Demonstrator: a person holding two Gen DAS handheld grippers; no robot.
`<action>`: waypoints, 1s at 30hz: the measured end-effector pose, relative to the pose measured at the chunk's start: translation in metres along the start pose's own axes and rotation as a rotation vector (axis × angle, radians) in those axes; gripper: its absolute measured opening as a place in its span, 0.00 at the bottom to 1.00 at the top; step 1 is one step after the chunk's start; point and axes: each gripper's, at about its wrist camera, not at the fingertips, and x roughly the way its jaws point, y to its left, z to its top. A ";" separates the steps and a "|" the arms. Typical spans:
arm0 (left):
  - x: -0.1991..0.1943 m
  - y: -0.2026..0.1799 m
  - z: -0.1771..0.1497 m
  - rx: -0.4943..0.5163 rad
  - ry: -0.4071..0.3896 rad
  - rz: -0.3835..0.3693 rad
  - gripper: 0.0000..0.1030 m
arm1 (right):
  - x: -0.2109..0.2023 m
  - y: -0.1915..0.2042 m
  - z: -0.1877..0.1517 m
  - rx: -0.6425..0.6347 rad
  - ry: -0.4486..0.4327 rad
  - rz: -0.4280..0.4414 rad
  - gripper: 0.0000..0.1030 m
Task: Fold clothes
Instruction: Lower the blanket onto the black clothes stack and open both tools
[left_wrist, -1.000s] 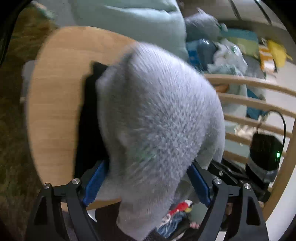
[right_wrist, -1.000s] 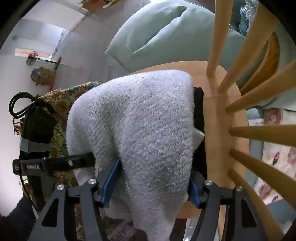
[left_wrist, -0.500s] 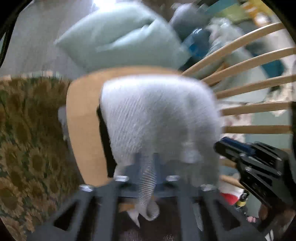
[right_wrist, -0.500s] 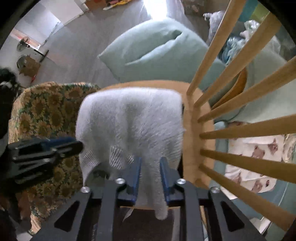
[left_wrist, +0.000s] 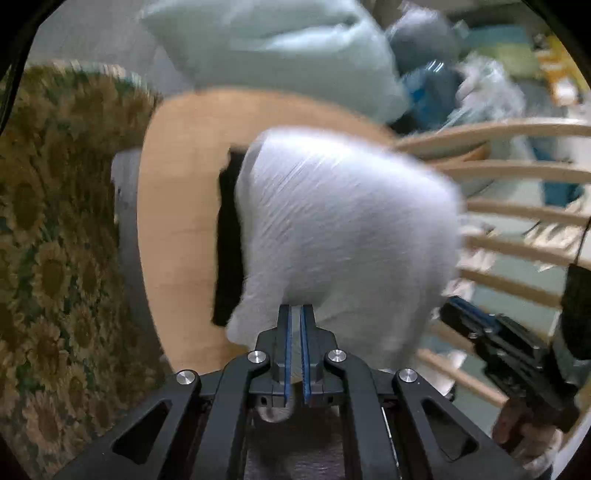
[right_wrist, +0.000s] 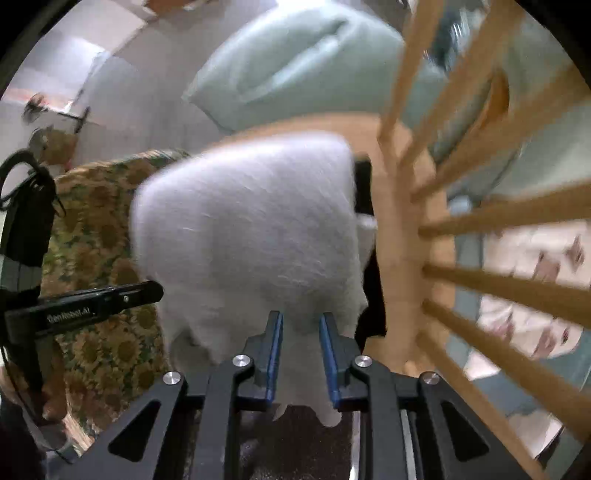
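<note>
A fluffy grey-white knitted sweater (left_wrist: 343, 229) (right_wrist: 251, 229) lies bunched on a round wooden chair seat (left_wrist: 177, 221) (right_wrist: 395, 258), over a black garment (left_wrist: 225, 258) (right_wrist: 373, 288). My left gripper (left_wrist: 295, 310) is shut on the sweater's near edge, its blue pads almost touching. My right gripper (right_wrist: 301, 317) holds a thicker fold of the same edge; fabric fills the gap between its pads while its jaws are opening slightly. The two grippers are side by side, and each shows in the other's view: the right (left_wrist: 491, 332), the left (right_wrist: 92, 306).
Wooden back spindles (left_wrist: 517, 206) (right_wrist: 498, 214) fan out to the right of the seat. A pale green pillow (left_wrist: 288, 51) (right_wrist: 295, 62) lies beyond it. Sunflower-patterned fabric (left_wrist: 55, 240) (right_wrist: 103, 258) covers the left side. Heaped clothes (left_wrist: 461, 85) sit at the far right.
Both grippers went from wide open around the sweater's near edge to closed on it. They rose and drew back, and the sweater's edge lifted with them.
</note>
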 end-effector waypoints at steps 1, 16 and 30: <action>-0.004 -0.008 0.004 0.013 -0.016 0.006 0.06 | -0.004 0.004 0.007 -0.020 -0.017 -0.005 0.24; 0.050 -0.017 0.077 -0.001 0.000 0.064 0.06 | 0.046 -0.002 0.082 -0.072 0.019 -0.102 0.23; 0.033 0.006 0.005 -0.008 0.108 0.006 0.06 | 0.008 0.007 0.060 -0.007 -0.042 -0.056 0.36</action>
